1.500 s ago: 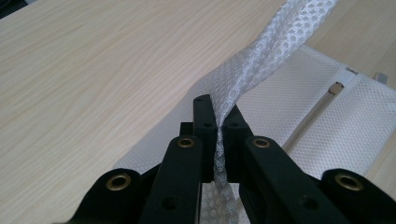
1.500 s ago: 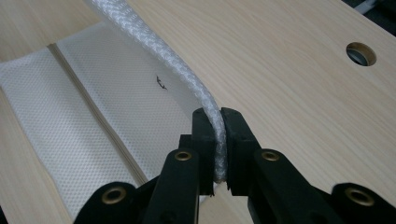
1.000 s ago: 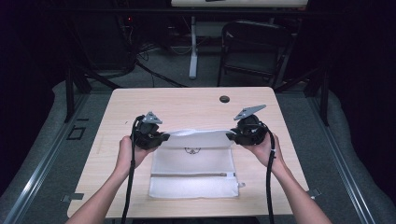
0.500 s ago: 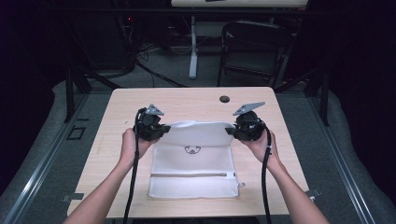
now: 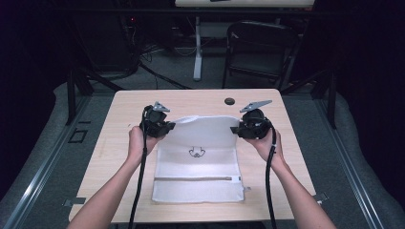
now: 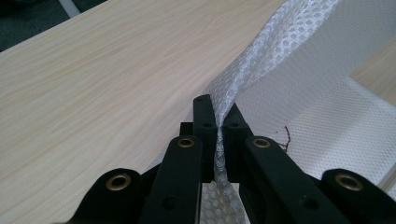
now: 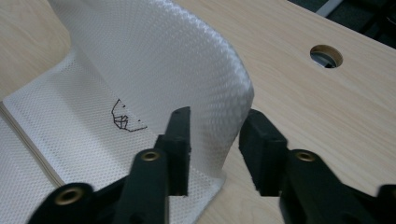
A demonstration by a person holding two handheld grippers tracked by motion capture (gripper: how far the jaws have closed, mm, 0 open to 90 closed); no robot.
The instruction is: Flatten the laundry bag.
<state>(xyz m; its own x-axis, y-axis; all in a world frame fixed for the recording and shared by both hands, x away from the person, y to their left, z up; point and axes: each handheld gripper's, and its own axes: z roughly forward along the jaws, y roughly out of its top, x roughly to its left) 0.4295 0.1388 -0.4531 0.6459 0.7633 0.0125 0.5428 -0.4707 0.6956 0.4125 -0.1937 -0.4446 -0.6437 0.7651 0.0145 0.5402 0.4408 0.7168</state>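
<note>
White mesh bag (image 5: 198, 160) lay at frame centre on the table (image 5: 119, 107), far edge lifted. Left gripper (image 5: 168, 128) pinched its left corner; the left gripper view showed mesh clamped between pressed-together jaws. Right gripper (image 5: 234, 129), jaws just opening, stood spread around the curled right fold (image 7: 219, 93), one pad clear. A round hole (image 5: 229, 101) lay beyond, at upper centre.

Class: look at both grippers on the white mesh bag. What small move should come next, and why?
Probably the right gripper should close on the mesh bag. Its jaws have just been opening and stand apart around the raised far edge, while the left gripper is shut on its corner, so that side may drop.
</note>
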